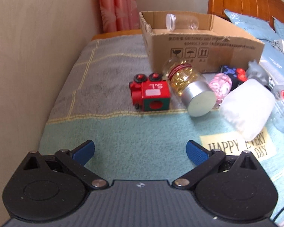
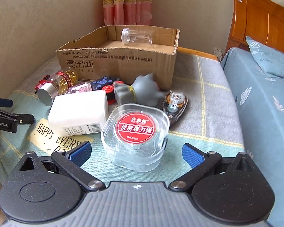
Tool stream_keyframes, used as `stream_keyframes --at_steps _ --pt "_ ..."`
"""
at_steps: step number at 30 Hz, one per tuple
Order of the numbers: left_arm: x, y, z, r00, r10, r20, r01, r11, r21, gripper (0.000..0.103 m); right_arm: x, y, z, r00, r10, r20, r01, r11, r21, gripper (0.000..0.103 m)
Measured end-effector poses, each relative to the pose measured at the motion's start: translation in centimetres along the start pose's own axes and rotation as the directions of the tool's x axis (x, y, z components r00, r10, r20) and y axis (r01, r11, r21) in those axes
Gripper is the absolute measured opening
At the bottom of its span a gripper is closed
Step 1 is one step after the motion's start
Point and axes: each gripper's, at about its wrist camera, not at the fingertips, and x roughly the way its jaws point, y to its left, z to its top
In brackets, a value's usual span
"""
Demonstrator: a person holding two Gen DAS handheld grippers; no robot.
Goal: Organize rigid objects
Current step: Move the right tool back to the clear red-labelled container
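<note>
Both our claws gape wide and empty: the right claw (image 2: 136, 154) faces the clear case (image 2: 135, 132), presumably next for the cardboard box (image 2: 119, 64); the left claw (image 1: 140, 151) waits.

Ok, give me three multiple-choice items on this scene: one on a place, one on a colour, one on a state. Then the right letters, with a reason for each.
1. Where is the clear bottle with the white cap?
A. On the blanket, beside the toy train
B. Inside the cardboard box
C. Between the right gripper's fingers

2. What colour is the round label on the clear plastic case?
A. Red
B. Green
C. Yellow

3. How does the gold-filled jar with the silver lid stand?
A. Upright on its base
B. Upside down on its lid
C. Tipped on its side

Answers: 1 B, the bottle lies within the box's walls in both views. 2 A, the label is red with white characters. 3 C, its lid faces sideways toward the left wrist camera, with its body on the blanket.
</note>
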Motion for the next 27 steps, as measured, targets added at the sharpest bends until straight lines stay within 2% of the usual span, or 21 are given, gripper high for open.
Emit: stream_keyframes --at_steps 2,5,8,19,27 --pt "0.4 0.8 0.0 1.000 -0.022 0.005 0.022 0.999 -0.039 0.102 0.8 0.2 -0.3 1.000 -0.011 -0.014 0.011 1.000 0.017 0.103" --pt "0.8 1.3 0.2 1.000 -0.003 0.024 0.004 0.998 -0.056 0.103 1.8 0.5 -0.9 0.999 -0.018 -0.036 0.019 1.000 0.023 0.103" --pt "1.3 1.4 0.8 0.999 -0.014 0.030 0.015 0.999 -0.043 0.103 1.9 1.2 -1.5 0.998 -0.058 0.003 0.058 0.998 -0.027 0.103" --pt "3.0 1.7 2.8 0.999 -0.021 0.045 0.023 0.999 -0.037 0.103 1.8 1.0 -1.9 0.998 -0.058 0.035 0.058 0.998 -0.009 0.103" --pt "3.0 2.8 2.7 0.999 0.013 0.047 -0.009 0.998 -0.068 0.103 1.8 1.1 -2.0 0.997 -0.059 0.042 0.060 0.998 -0.008 0.103"
